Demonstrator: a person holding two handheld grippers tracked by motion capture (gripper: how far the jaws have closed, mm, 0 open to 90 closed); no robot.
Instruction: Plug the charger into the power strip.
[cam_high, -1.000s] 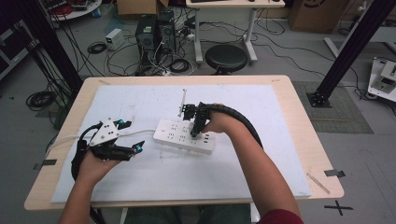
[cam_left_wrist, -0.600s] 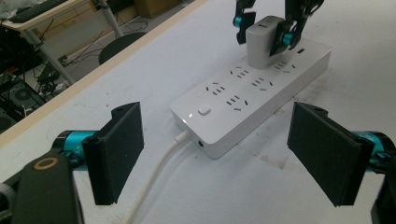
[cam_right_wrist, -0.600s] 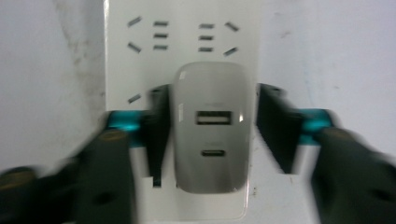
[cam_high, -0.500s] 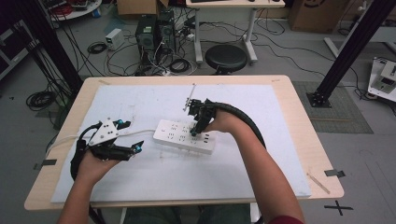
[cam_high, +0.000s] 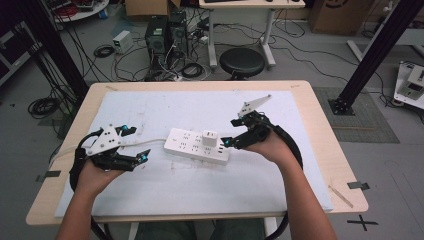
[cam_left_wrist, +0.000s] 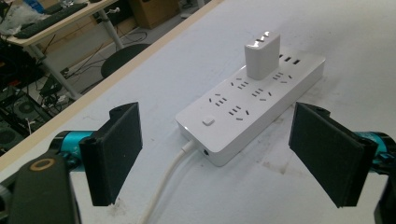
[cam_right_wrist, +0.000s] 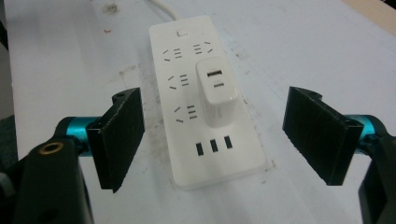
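A white charger (cam_right_wrist: 215, 93) sits plugged into the power strip (cam_high: 198, 145); both tongs, left (cam_high: 142, 157) and right (cam_high: 226, 142), are spread and empty, suggesting completion.

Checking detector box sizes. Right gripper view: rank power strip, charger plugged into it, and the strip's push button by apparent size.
1. power strip, largest by far.
2. charger, covering a small part of the strip's top; it stands up toward the camera, so it looks somewhat enlarged.
3. push button, smallest, at the strip's far, cable end.

Black stool (cam_high: 242, 61) beyond the table (cam_high: 320, 125).
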